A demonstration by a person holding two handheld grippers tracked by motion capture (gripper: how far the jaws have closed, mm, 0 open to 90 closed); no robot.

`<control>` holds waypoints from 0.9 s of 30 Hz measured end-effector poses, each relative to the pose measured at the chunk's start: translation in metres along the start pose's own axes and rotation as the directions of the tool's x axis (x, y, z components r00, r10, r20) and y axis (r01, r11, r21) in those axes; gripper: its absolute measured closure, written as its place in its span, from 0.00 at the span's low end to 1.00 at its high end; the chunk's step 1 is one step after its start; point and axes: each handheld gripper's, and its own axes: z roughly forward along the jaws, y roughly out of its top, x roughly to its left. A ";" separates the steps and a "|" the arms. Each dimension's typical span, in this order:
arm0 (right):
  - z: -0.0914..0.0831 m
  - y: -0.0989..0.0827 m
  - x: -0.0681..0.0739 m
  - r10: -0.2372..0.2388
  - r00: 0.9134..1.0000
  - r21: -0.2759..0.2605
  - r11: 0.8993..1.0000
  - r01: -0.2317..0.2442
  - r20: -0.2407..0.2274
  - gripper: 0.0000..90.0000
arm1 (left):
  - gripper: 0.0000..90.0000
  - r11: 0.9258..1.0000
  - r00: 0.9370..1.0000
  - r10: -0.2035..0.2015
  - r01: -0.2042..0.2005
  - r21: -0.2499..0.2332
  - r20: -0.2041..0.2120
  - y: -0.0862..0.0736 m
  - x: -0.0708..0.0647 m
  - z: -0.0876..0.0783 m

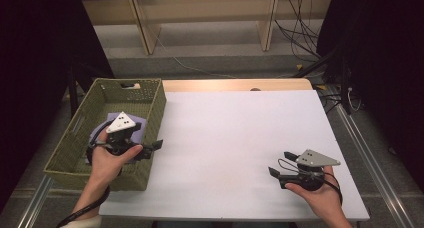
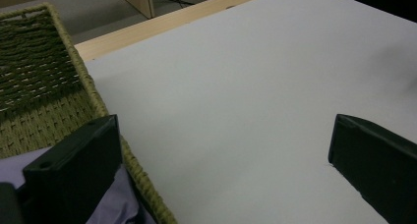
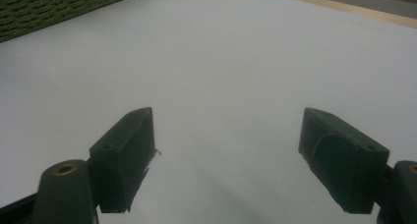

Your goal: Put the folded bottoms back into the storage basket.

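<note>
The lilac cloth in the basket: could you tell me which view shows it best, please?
The high view: the lilac cloth lies in the basket, partly under the left gripper. The left gripper view catches a corner.

basket (image 1: 80, 138): table (image 1: 240, 138) left edge | cloth (image 1: 132, 120): in basket | left claw (image 1: 154, 149): over basket's right wall

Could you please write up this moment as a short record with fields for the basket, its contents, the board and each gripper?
basket: green woven basket at the left edge of the white board
contents: lilac cloth lying in the basket
left gripper: left gripper above the basket's right wall, pointing towards the board, jaws wide open, nothing between them
right gripper: right gripper above the board's near right part, jaws open, nothing held
board surface: bare between the two grippers
</note>
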 end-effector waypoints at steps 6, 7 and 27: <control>0.000 -0.001 -0.001 0.001 1.000 -0.001 1.000 -0.001 0.002 0.25 | 0.00 0.999 0.999 0.038 -0.038 0.012 0.025 -0.004 -0.010 0.001; 0.000 -0.001 -0.001 0.001 1.000 -0.001 1.000 -0.001 0.002 0.25 | 0.00 0.999 0.999 0.042 -0.042 0.009 0.031 -0.004 -0.012 0.000; 0.000 -0.001 -0.001 0.001 1.000 0.006 1.000 -0.001 0.002 0.25 | 0.00 0.995 0.994 0.079 -0.083 0.052 0.072 -0.014 -0.034 0.003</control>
